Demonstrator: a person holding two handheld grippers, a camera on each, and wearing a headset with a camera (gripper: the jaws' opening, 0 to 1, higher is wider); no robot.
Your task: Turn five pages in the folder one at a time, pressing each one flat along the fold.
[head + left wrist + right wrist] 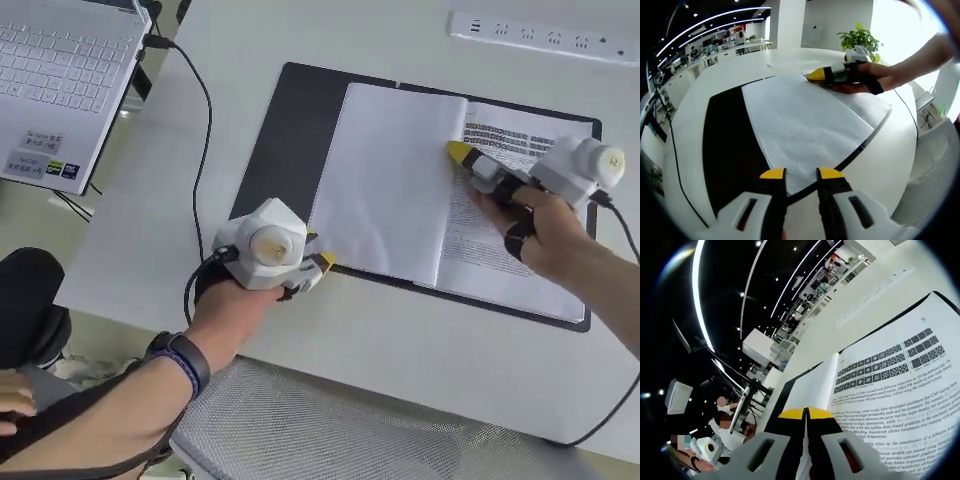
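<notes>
A black folder (pixel 290 140) lies open on the white table. A blank white page (pixel 390 180) lies turned over to the left, and a printed page (pixel 500 250) shows on the right. My right gripper (pixel 458 152) is shut, its yellow tips resting on the paper at the fold near the top. Its own view shows the tips (pixel 805 414) closed above the printed page (pixel 890 375). My left gripper (pixel 322 262) sits at the near left corner of the blank page. Its jaws (pixel 801 174) stand a little open, with the blank page's (pixel 800 120) corner just ahead of them.
A white laptop (pixel 55 80) stands at the far left, with a black cable (pixel 200 100) trailing across the table toward the left gripper. A white power strip (pixel 545 35) lies at the back right. A mesh chair seat (pixel 300 430) is below the table's near edge.
</notes>
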